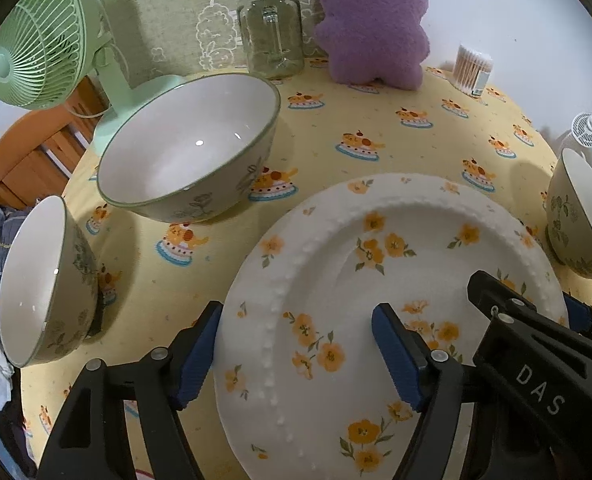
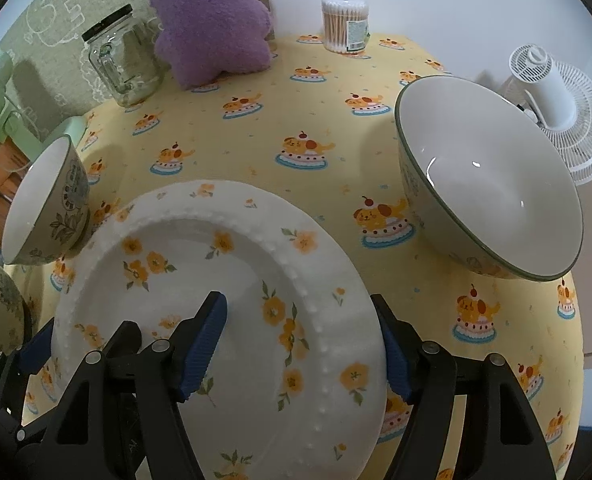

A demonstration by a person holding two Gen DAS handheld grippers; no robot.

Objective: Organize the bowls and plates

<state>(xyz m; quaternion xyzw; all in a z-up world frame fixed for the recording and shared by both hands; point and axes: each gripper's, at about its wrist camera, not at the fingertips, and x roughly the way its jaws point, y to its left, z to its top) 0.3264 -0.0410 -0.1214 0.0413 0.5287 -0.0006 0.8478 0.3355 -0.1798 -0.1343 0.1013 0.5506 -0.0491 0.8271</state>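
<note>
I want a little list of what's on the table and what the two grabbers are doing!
plate: flowered plate, flat on the yellow tablecloth
bowls: three; big bowl, small bowl, another bowl
back of table: jar, purple plush, cotton swabs
left gripper: fingers straddle the plate's left rim
right gripper: fingers straddle its right rim

One plate (image 1: 396, 292), white with orange flowers, low in the frame. Three bowls: a large one (image 1: 187, 148) at upper left in the left wrist view, a smaller one (image 1: 43, 284) at the left edge, another (image 1: 580, 216) at the right edge (half cut off there). Two fans: green (image 1: 31, 36) at upper left, white (image 2: 556, 108) at upper right in the right wrist view. One glass jar (image 1: 271, 28), one purple plush toy (image 1: 372, 20), one tub of cotton swabs (image 1: 473, 68).
</note>
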